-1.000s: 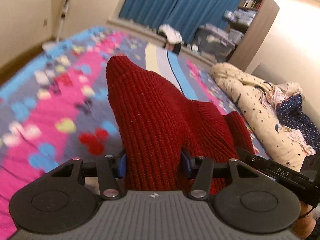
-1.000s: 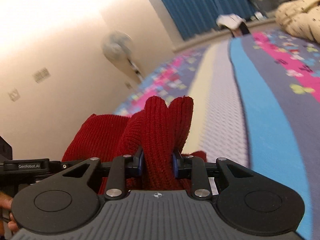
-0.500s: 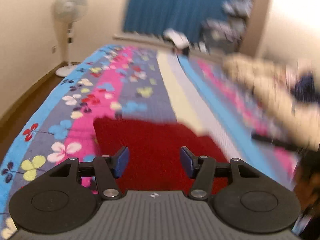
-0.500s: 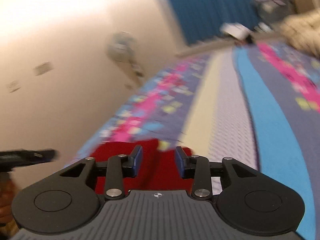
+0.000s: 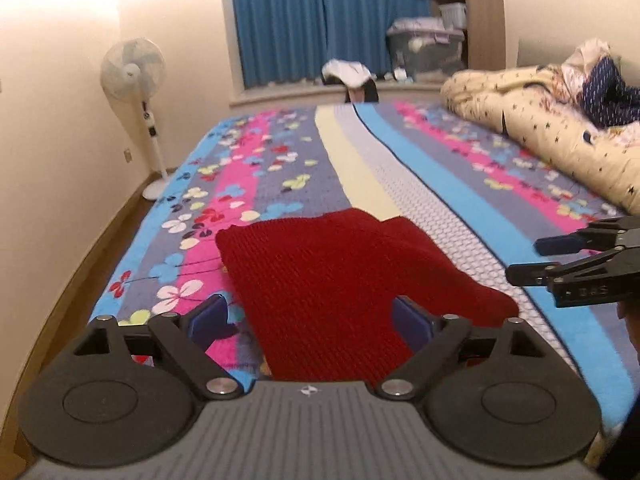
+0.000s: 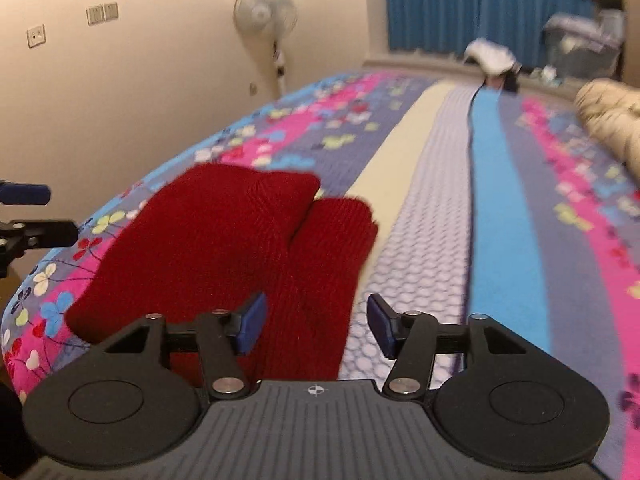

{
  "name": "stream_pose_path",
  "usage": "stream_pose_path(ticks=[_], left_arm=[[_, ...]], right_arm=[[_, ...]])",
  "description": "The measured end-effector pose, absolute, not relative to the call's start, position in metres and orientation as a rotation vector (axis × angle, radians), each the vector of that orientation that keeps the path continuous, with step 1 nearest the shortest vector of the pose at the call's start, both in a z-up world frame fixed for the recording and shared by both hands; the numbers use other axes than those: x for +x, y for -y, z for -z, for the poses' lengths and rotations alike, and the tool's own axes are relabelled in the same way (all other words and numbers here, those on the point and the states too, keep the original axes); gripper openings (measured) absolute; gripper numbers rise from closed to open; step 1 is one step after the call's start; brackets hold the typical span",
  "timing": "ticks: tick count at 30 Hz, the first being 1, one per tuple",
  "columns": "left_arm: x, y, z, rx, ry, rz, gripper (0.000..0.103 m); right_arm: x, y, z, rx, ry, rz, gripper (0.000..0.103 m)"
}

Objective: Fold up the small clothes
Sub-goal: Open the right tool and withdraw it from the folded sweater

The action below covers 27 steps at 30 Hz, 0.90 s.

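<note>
a dark red knitted garment (image 5: 344, 276) lies flat on the bed cover (image 5: 448, 184), a quilt striped in blue, pink, grey and cream with a flower print. it rests toward the near left part of the bed, across the pink and grey stripes and up to the cream one.

the left gripper (image 5: 310, 316) hangs over the near edge of the garment with its jaws spread wide; they have just been opening, and the blue pads stand clear on either side of the knit, pressing on nothing. the right gripper (image 6: 314, 322) has also just been opening and holds nothing; its left pad sits over the red knit and its right pad over the pale honeycomb stripe. in the left wrist view the right gripper shows at the right edge, its fingers apart.

a cream star-print duvet (image 5: 552, 132) is bunched at the far right of the bed. a standing fan (image 5: 134, 68) is by the left wall, near blue curtains (image 5: 320, 16).
</note>
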<state>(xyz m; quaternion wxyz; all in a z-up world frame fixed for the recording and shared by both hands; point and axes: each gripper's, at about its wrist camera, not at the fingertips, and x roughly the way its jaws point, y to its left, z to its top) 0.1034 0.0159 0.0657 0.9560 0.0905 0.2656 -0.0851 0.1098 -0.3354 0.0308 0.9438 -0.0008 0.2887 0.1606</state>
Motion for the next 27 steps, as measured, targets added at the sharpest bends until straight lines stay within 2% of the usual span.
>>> stream_pose_path(ticks=[2, 3, 4, 7, 9, 11, 15, 20, 27], left_arm=[[0.082, -0.016, -0.070, 0.150, -0.519, 0.145, 0.093], [0.074, -0.017, -0.073, 0.125, -0.514, 0.133, 0.098], [0.064, -0.018, -0.073, 0.097, -0.508, 0.121, 0.103], [0.036, -0.019, -0.068, 0.000, -0.475, 0.062, 0.103], [0.020, -0.014, -0.054, -0.015, -0.468, 0.012, 0.103], [0.019, -0.004, -0.042, 0.046, -0.536, -0.017, 0.103], [0.021, -0.007, -0.045, 0.062, -0.498, -0.044, 0.103], [0.036, -0.029, -0.041, -0.025, -0.581, -0.123, 0.103], [0.044, -0.029, -0.033, -0.006, -0.645, -0.141, 0.103]], right_arm=[[0.081, 0.339, -0.040, -0.006, -0.531, -0.312, 0.081], [0.066, 0.341, -0.043, -0.008, -0.503, -0.299, 0.088], [0.056, 0.343, -0.044, -0.009, -0.483, -0.286, 0.091], [0.024, 0.344, -0.049, 0.001, -0.440, -0.243, 0.094], [0.013, 0.344, -0.048, 0.012, -0.429, -0.222, 0.095], [0.000, 0.342, -0.045, 0.005, -0.429, -0.204, 0.095], [0.011, 0.336, -0.034, 0.006, -0.458, -0.164, 0.095], [0.026, 0.335, -0.025, 0.058, -0.509, -0.132, 0.095], [0.034, 0.322, -0.019, 0.089, -0.542, -0.171, 0.095]])
